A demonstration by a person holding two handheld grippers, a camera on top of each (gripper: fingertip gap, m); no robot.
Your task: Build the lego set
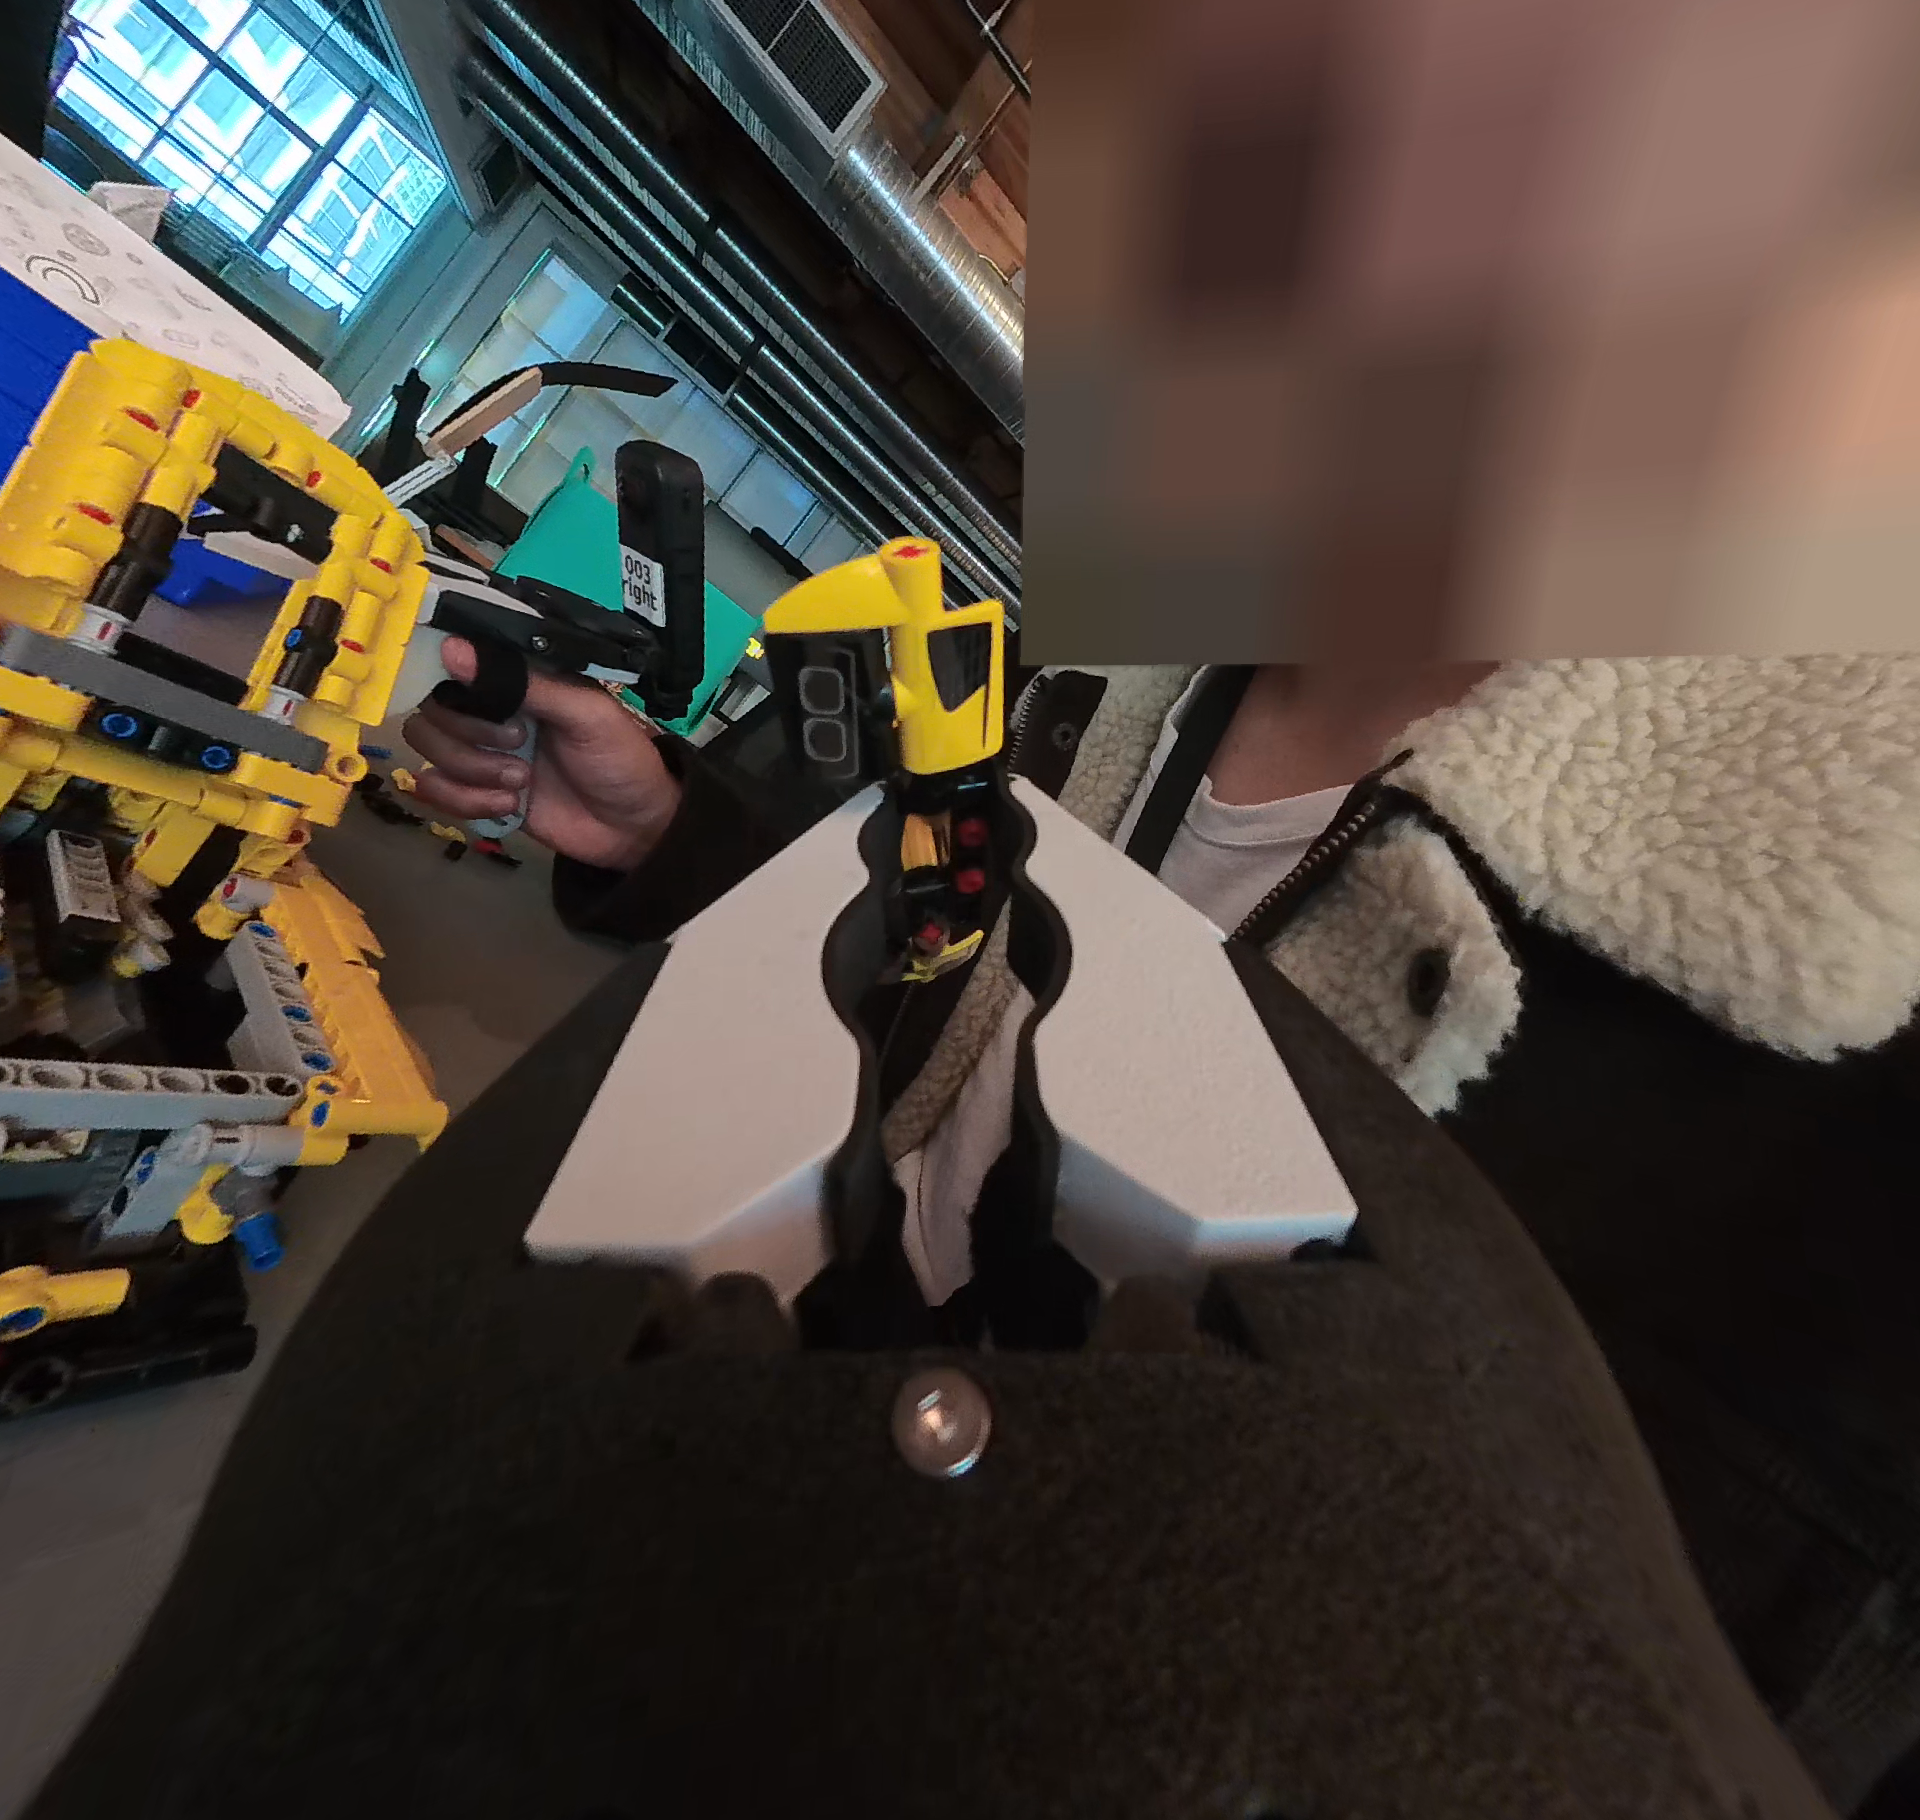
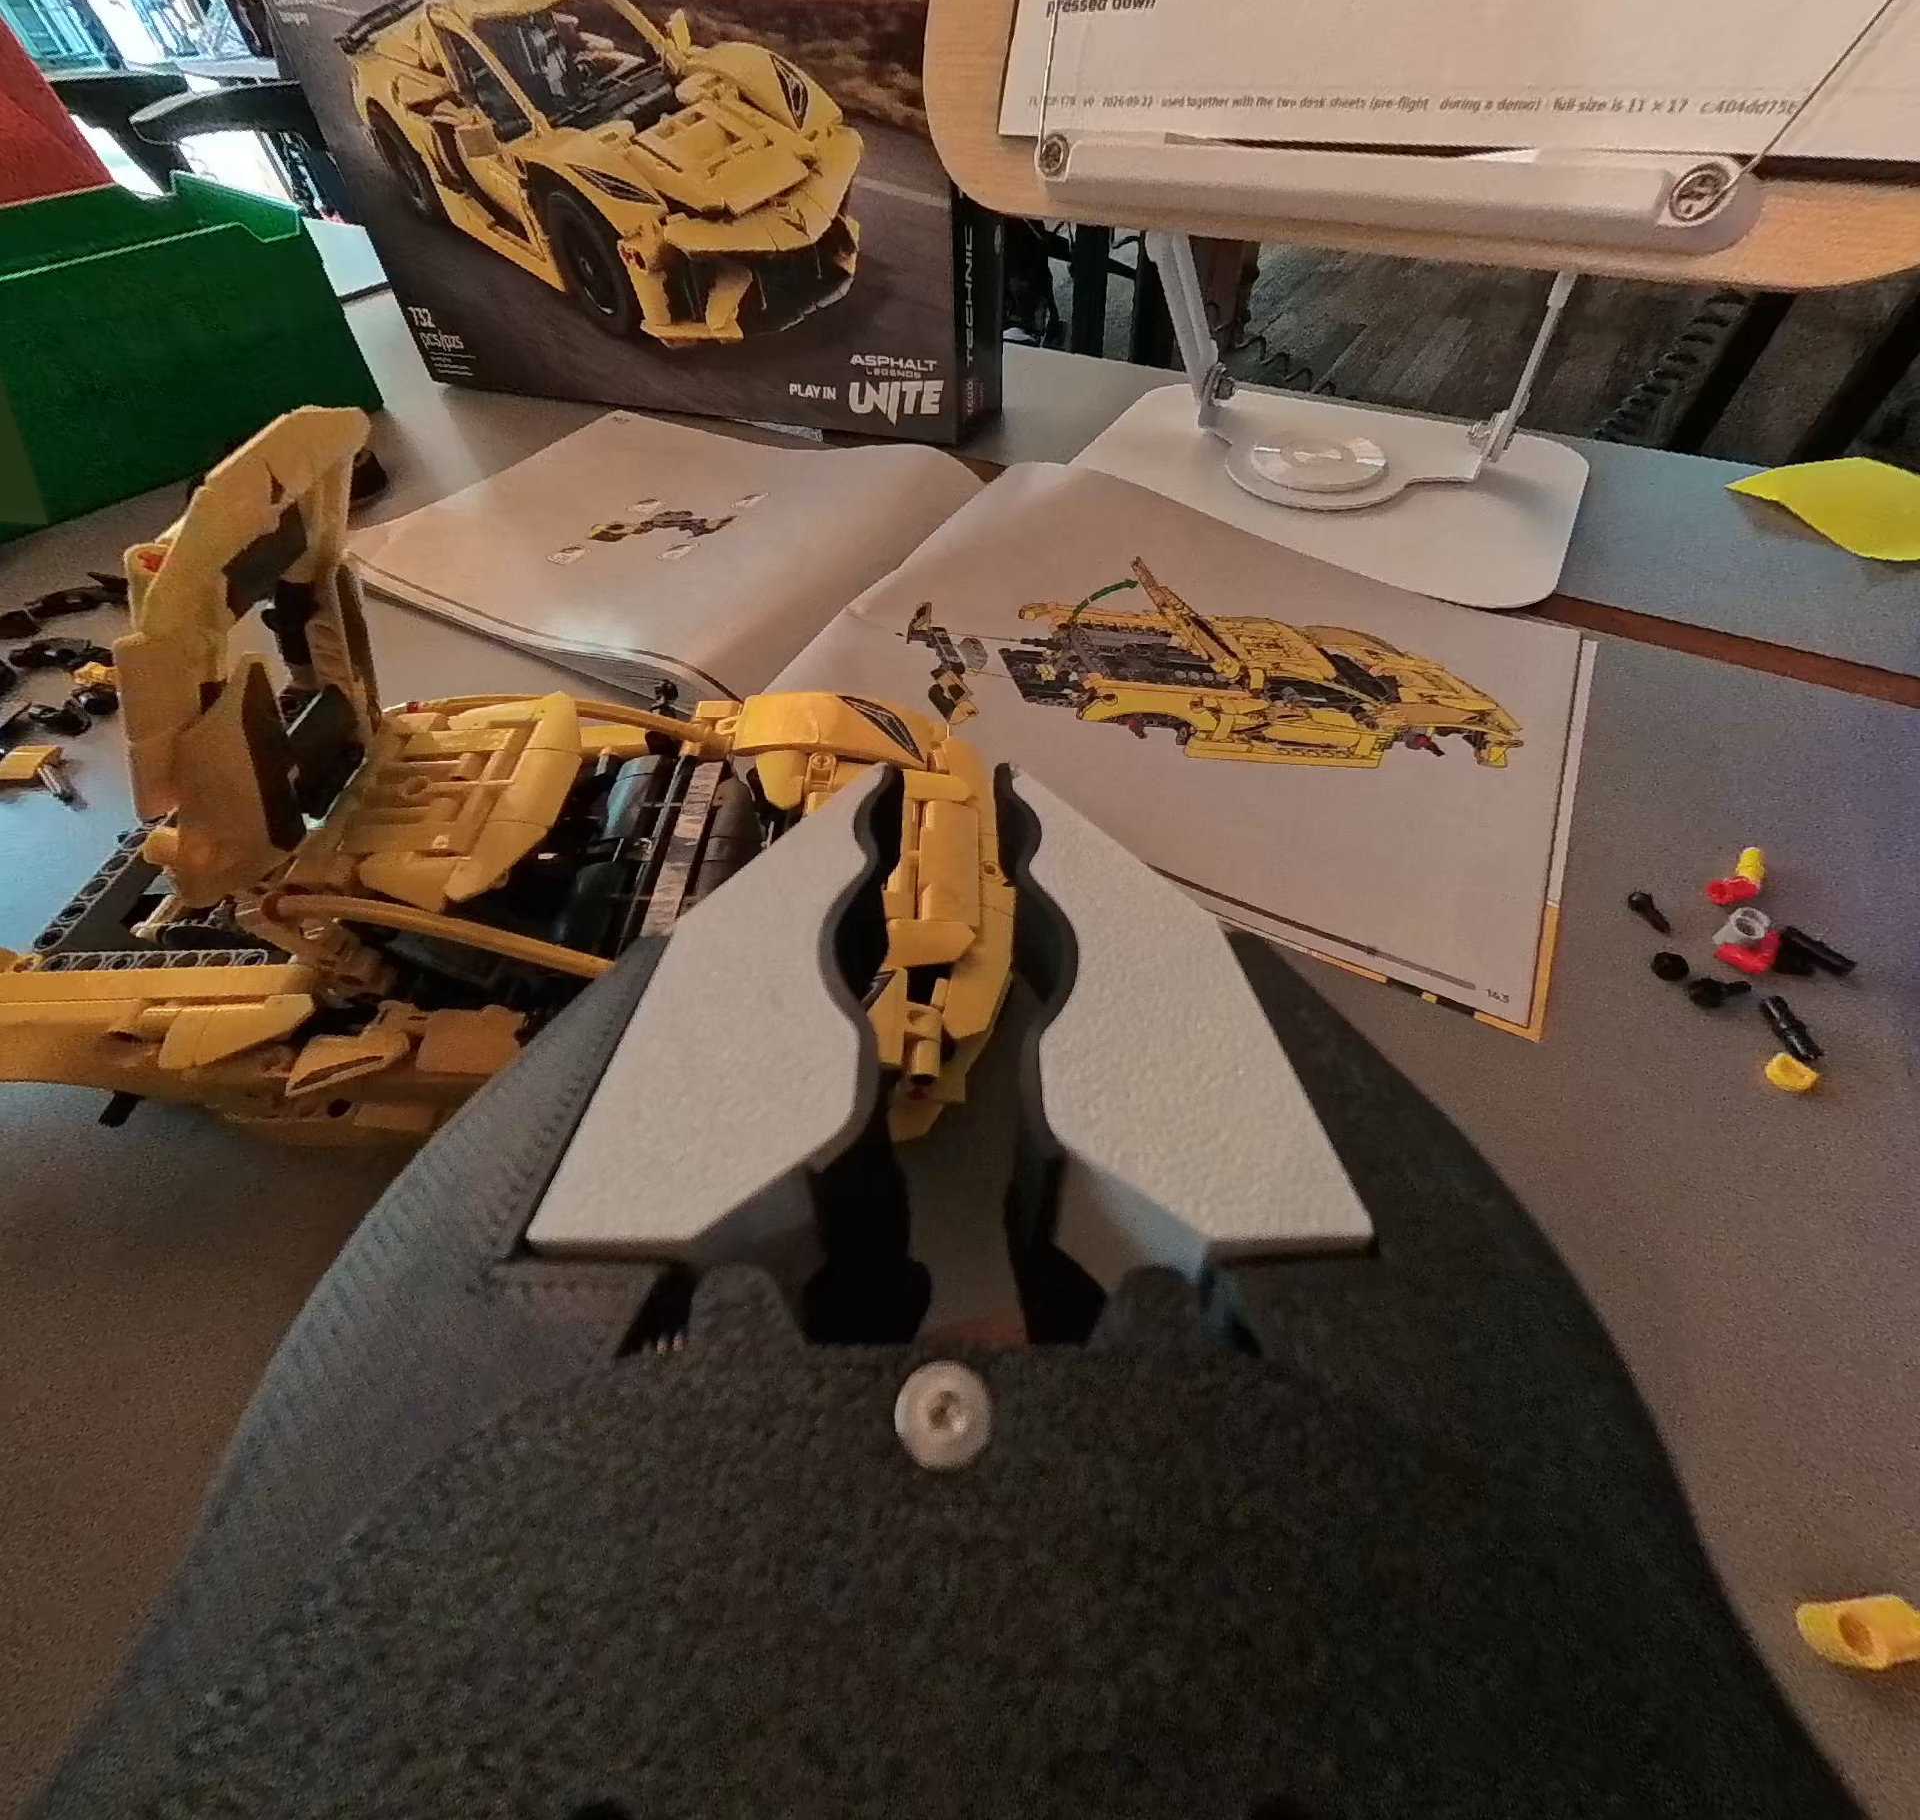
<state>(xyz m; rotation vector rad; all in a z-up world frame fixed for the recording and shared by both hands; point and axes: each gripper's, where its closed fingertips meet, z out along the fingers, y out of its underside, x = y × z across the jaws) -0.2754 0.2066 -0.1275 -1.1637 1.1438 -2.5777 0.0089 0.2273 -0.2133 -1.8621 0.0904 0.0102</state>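
My left gripper (image 1: 940,783) is shut on a small yellow and black sub-assembly (image 1: 935,669) with red pins. It holds it in the air, pointing toward a person's jacket. The partly built yellow car model (image 2: 468,835) lies on the grey table with a hinged panel raised at its left. My right gripper (image 2: 945,783) is shut on a yellow side panel of the car. In the left wrist view the car (image 1: 187,544) is at the left, and the right gripper (image 1: 447,617), held by a hand, grips its yellow frame.
The set's box (image 2: 665,160) stands at the back, with an open instruction booklet (image 2: 1247,731) in front. A document stand (image 2: 1351,482) is at back right, a green bin (image 2: 156,336) at left. Small loose pieces (image 2: 1756,939) lie right, black ones (image 2: 52,648) far left. One gripper's finger ends stand about 30 cm off the other's.
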